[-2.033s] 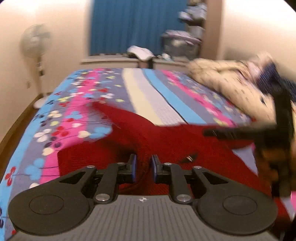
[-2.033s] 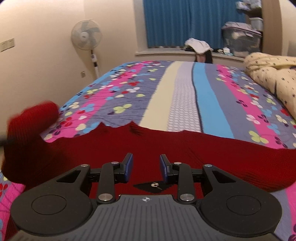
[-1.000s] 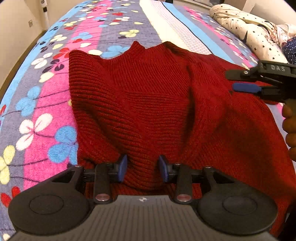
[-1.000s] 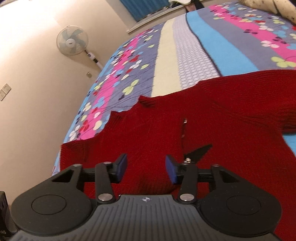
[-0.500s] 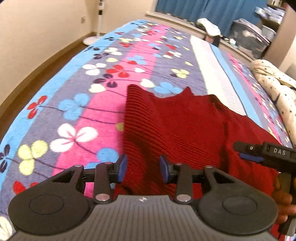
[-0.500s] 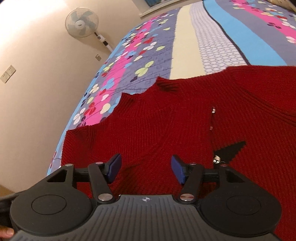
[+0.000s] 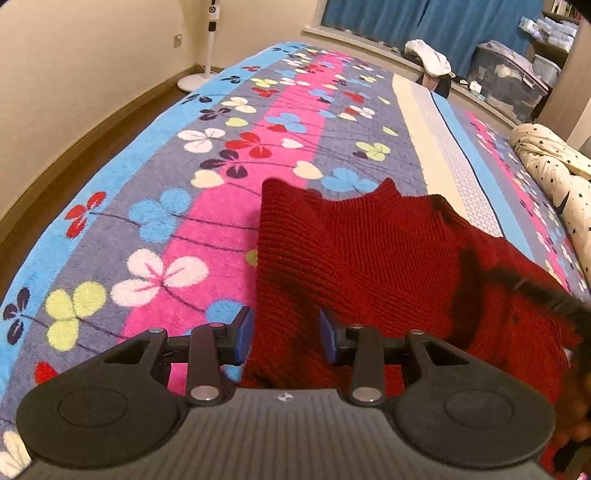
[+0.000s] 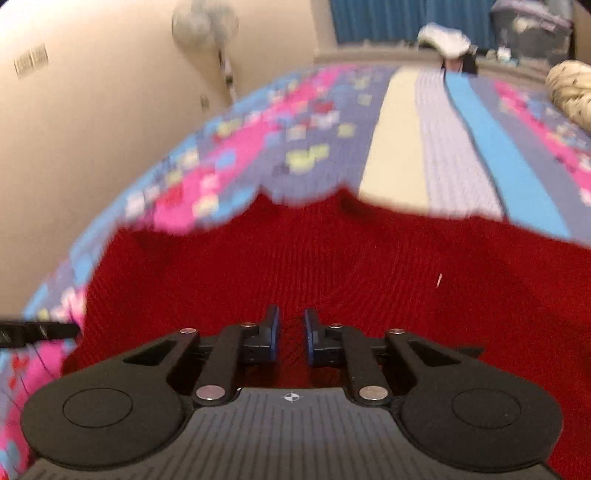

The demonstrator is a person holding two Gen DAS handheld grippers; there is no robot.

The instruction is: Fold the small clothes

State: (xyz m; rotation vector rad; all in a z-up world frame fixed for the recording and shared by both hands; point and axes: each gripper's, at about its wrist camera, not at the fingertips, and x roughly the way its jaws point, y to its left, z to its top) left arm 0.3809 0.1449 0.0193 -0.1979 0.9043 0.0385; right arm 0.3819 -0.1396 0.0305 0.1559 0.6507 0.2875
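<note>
A red knitted sweater (image 7: pixel 369 251) lies spread on the flowered bedspread (image 7: pixel 221 147), its collar pointing away from me. My left gripper (image 7: pixel 286 332) hovers at the sweater's left edge. Its jaws stand apart, the knit lies below them, and the pads do not press on it. In the blurred right wrist view my right gripper (image 8: pixel 291 332) sits low over the near part of the sweater (image 8: pixel 295 266). Its jaws are closing to a narrow gap with a pinch of red knit between the pads. A blurred dark shape at the right edge of the left wrist view hides part of the sweater.
A standing fan (image 8: pixel 207 22) is by the wall left of the bed. A star-patterned duvet (image 7: pixel 554 166) is heaped on the bed's right side. Beyond the bed a ledge holds a white cloth (image 7: pixel 428 55) and a storage box (image 7: pixel 506 81). Wooden floor runs along the left.
The right jaws went from wide apart to nearly together on the knit, and that hand swung. The left gripper moved from over the sweater's middle to its left edge, its opening unchanged.
</note>
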